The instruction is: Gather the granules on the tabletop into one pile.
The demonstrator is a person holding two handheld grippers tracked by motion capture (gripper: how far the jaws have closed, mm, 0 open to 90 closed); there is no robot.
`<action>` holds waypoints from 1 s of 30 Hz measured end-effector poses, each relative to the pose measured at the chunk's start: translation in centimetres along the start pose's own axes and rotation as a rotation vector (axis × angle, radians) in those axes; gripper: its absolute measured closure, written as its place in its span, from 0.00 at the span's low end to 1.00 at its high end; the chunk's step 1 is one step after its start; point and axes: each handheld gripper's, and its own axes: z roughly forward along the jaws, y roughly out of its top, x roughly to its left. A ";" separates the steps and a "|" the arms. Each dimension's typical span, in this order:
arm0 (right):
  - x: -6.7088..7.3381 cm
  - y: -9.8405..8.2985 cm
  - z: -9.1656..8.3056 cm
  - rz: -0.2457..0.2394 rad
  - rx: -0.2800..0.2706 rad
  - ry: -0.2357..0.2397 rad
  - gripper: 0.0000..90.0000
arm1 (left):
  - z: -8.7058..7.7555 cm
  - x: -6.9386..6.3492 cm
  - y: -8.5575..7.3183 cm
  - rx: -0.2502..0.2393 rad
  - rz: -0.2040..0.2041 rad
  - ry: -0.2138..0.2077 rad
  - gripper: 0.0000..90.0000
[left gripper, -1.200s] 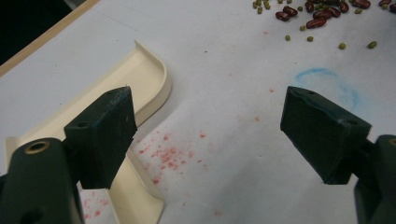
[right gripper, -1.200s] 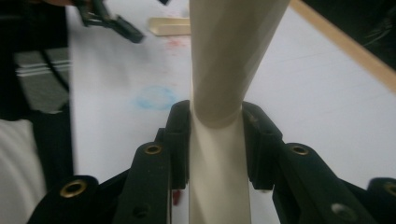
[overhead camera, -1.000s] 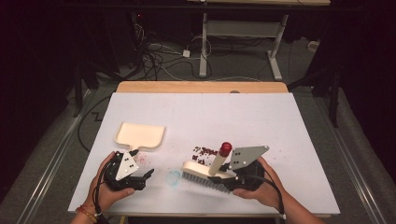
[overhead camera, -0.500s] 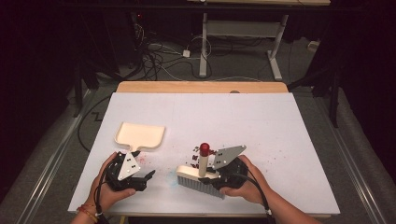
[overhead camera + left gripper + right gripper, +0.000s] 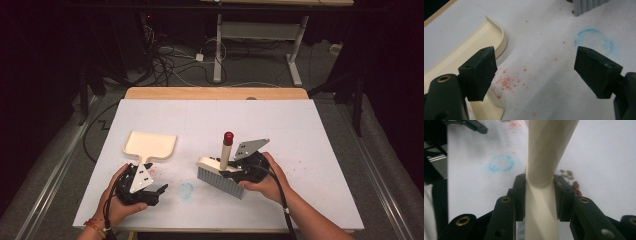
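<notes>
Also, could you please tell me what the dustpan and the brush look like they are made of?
The dustpan looks like cream moulded plastic, smooth and matte, with a rounded raised rim. The brush has a matching cream handle, probably plastic, with a faint sheen and a red cap; its grey bristles look synthetic, though that is hard to confirm. The right gripper clamps the handle.

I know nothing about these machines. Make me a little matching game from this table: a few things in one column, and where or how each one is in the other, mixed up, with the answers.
Things:
1. cream plastic dustpan
2. cream brush with grey bristles and a red-tipped handle
3. left tool
4. faint blue ring mark

States:
A. clamped by its handle in the right tool
B. on the white table between the two hands
C. lying flat, its handle toward the left hand
D. jaws wide apart, holding nothing

Pairs: 1-C, 2-A, 3-D, 4-B
</notes>
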 end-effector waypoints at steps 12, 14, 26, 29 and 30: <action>-0.6 0.3 -2.0 0.025 -0.052 -0.082 0.75 | -0.1 -0.1 0.0 0.000 0.010 -0.005 0.20; -0.4 0.3 -2.7 0.010 -0.055 -0.091 0.75 | -0.1 -0.1 0.0 0.003 0.012 -0.007 0.20; 3.1 -1.8 -5.1 -0.065 -0.059 0.009 0.75 | 0.0 -0.3 0.0 0.005 0.019 -0.006 0.20; 3.5 -1.9 -4.4 -0.077 -0.039 0.022 0.75 | 0.0 -0.2 0.1 0.005 0.021 -0.006 0.20; 3.6 -1.8 -4.1 -0.076 -0.041 0.033 0.75 | 0.0 -0.2 0.1 0.008 0.021 -0.005 0.20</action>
